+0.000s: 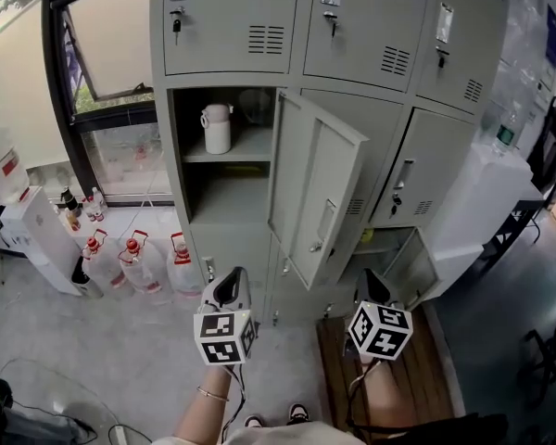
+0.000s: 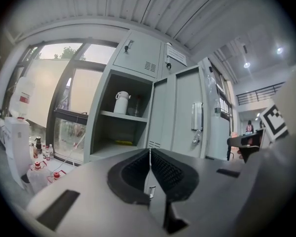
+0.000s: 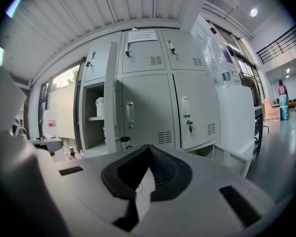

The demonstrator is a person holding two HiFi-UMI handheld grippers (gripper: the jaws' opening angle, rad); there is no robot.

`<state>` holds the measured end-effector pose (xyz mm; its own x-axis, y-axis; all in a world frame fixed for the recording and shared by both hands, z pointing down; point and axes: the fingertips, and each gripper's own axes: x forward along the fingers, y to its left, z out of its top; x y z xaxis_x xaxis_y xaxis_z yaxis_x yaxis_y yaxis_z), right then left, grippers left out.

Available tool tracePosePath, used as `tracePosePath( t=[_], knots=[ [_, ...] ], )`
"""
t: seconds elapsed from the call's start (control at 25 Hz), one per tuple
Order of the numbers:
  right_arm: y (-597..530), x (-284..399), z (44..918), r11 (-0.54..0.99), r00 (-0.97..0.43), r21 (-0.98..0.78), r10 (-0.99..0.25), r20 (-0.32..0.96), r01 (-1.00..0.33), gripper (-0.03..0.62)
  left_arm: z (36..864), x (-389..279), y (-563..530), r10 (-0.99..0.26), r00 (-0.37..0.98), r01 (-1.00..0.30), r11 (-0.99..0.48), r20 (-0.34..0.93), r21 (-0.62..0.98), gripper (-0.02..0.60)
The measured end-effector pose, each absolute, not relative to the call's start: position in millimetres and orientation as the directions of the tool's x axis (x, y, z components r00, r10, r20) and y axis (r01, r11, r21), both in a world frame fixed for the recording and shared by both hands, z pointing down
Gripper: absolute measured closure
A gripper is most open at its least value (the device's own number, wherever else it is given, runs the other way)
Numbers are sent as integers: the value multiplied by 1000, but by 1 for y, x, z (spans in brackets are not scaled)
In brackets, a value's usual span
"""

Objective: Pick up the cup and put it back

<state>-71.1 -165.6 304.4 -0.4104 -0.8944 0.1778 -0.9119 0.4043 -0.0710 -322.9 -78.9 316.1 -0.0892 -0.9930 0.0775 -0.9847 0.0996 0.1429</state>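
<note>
A white lidded cup (image 1: 217, 128) stands on the upper shelf (image 1: 246, 151) of an open grey locker compartment; in the left gripper view the cup (image 2: 121, 102) sits far ahead, and in the right gripper view the cup (image 3: 99, 107) shows small behind the door's edge. My left gripper (image 1: 232, 284) hangs low before the lockers, well below the cup, its jaws shut with nothing between them (image 2: 150, 151). The right gripper (image 1: 371, 286) is level with it to the right, also shut and empty (image 3: 148, 147).
The locker door (image 1: 310, 188) swings out toward me between the grippers and the shelf. Water bottles (image 1: 134, 262) stand on the floor at the left beside a white dispenser (image 1: 37, 239). A low wooden platform (image 1: 398, 378) lies under the right gripper.
</note>
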Motion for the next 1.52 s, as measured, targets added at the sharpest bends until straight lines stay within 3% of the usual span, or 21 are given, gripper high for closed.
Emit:
tracePosePath(
  t=[0.4, 0.92, 0.96, 1.04, 1.52],
  knots=[
    [-199, -70, 302, 435, -446, -101, -880, 162, -895, 602, 311, -334, -93, -978, -184, -975, 195, 99, 109, 570],
    [-218, -74, 299, 455, -465, -92, -872, 157, -885, 602, 302, -347, -114, -974, -203, -969, 215, 102, 122, 567],
    [-220, -75, 299, 456, -465, -92, -871, 156, -885, 602, 301, -348, -116, -975, -198, -971, 210, 105, 119, 559],
    [-223, -76, 299, 457, -466, -94, -871, 156, -885, 602, 299, -348, -121, -978, -180, -974, 192, 110, 117, 486],
    [-245, -82, 301, 456, -467, -102, -869, 164, -884, 602, 291, -363, -154, -983, -135, -984, 148, 127, 100, 370]
  ],
)
